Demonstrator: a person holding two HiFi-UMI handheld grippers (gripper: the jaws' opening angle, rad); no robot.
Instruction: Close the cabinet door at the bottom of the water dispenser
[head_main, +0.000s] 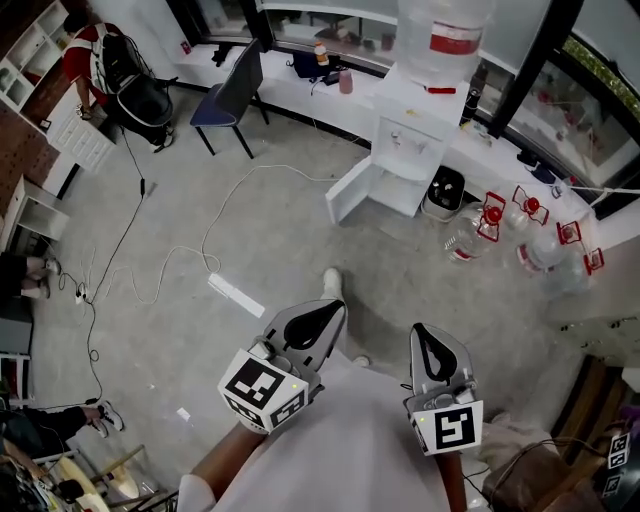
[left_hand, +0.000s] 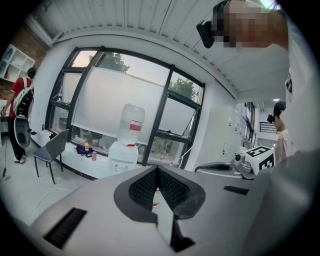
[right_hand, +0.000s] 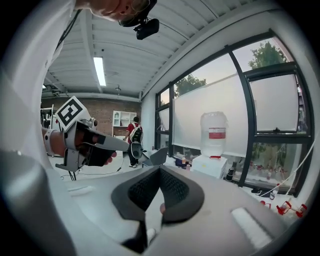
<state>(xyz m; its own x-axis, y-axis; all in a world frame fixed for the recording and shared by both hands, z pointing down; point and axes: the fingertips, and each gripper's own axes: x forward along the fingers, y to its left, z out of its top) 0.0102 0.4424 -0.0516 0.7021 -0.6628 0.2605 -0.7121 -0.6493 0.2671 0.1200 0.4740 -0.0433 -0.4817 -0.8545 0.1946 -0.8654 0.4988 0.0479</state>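
Your white water dispenser (head_main: 408, 140) has a white cabinet door (head_main: 350, 192) and a red-labelled bottle (head_main: 445, 40). Your left gripper (head_main: 336, 308) and right gripper (head_main: 426, 333) are grey, with black-and-white markers (head_main: 262, 388).

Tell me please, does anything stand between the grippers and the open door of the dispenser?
Nothing visible does. Bare floor lies between the left gripper, the right gripper and the door. A power strip lies left of that path; a bin stands right of the dispenser, outside the door's swing.
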